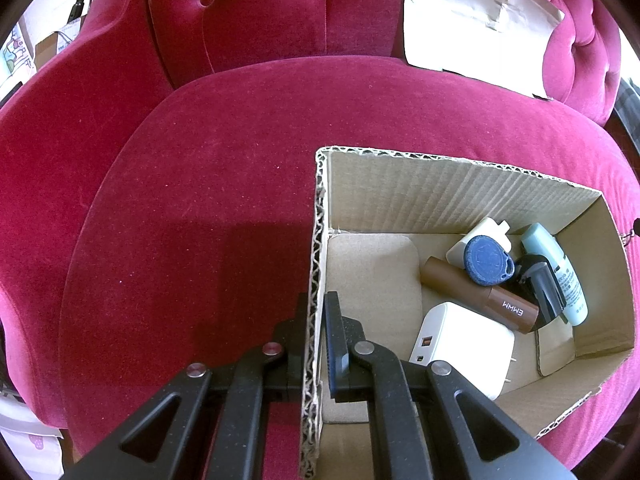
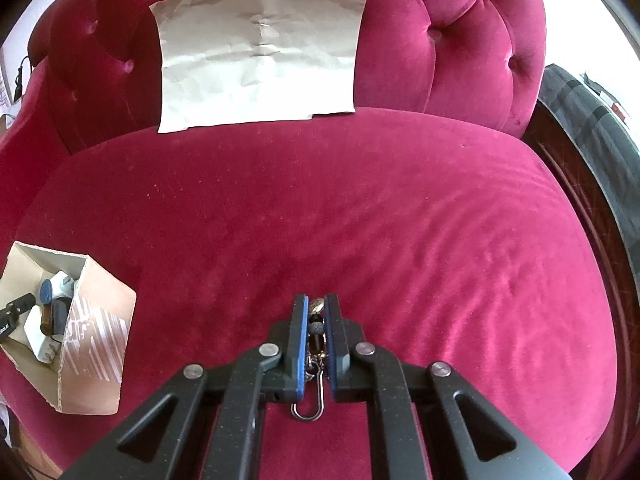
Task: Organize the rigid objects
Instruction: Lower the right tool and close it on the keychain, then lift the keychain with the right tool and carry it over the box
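The cardboard box (image 1: 460, 196) is found standing on the red velvet seat (image 2: 360, 200), its near left wall pinched between the closed fingers of the left gripper (image 1: 318, 344), one finger outside the wall and one inside. Within the box a white charger (image 1: 460, 344), a brown tube (image 1: 480, 292), a blue round tag (image 1: 488, 262), a pale green bottle (image 1: 560, 272) and a dark object are seen lying together toward the far right corner. The right gripper (image 2: 316, 340) is pressed together on a beaded keychain (image 2: 317, 326), which is held along the line of the fingers, with its metal clasp (image 2: 308, 396) hanging out at the rear. The decisive relation is noted as follows: the box lies well to the left of the right gripper, at roughly the same depth, and is open at the top. A leftward carry over the right wall is judged necessary before release. A sheet of paper (image 2: 260, 52) rests against the backrest.
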Demonstrator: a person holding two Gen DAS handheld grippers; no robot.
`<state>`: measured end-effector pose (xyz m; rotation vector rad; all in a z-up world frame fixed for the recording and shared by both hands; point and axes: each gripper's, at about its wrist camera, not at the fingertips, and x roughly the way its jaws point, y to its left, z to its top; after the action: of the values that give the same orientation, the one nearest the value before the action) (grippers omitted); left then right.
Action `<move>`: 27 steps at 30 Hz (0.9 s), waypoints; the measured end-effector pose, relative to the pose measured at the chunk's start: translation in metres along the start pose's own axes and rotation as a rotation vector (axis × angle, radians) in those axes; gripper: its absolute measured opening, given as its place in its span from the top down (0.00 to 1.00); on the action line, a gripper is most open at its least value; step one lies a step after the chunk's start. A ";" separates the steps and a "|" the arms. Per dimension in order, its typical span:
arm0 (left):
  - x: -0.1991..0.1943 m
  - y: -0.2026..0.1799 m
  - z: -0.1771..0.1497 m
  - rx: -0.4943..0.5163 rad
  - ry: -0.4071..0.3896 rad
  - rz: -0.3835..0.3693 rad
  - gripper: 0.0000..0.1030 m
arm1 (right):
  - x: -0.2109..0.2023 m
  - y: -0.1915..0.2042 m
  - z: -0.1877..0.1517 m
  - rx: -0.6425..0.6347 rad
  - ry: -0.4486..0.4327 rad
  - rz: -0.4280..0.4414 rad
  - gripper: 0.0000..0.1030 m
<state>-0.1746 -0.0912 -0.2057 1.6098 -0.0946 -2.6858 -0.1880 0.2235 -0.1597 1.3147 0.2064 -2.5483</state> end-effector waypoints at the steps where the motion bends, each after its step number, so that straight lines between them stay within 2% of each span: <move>1: 0.000 -0.001 0.001 0.000 0.000 0.000 0.94 | -0.002 -0.001 0.000 0.005 -0.001 0.006 0.94; 13: -0.002 0.004 -0.001 0.001 0.000 0.002 0.94 | -0.035 0.002 0.019 -0.002 -0.066 0.023 0.94; 27: -0.003 0.004 -0.002 0.001 0.000 0.003 0.94 | -0.065 0.029 0.034 -0.041 -0.124 0.054 0.94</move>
<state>-0.1721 -0.0953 -0.2038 1.6088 -0.0989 -2.6841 -0.1696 0.1980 -0.0875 1.1281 0.1948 -2.5547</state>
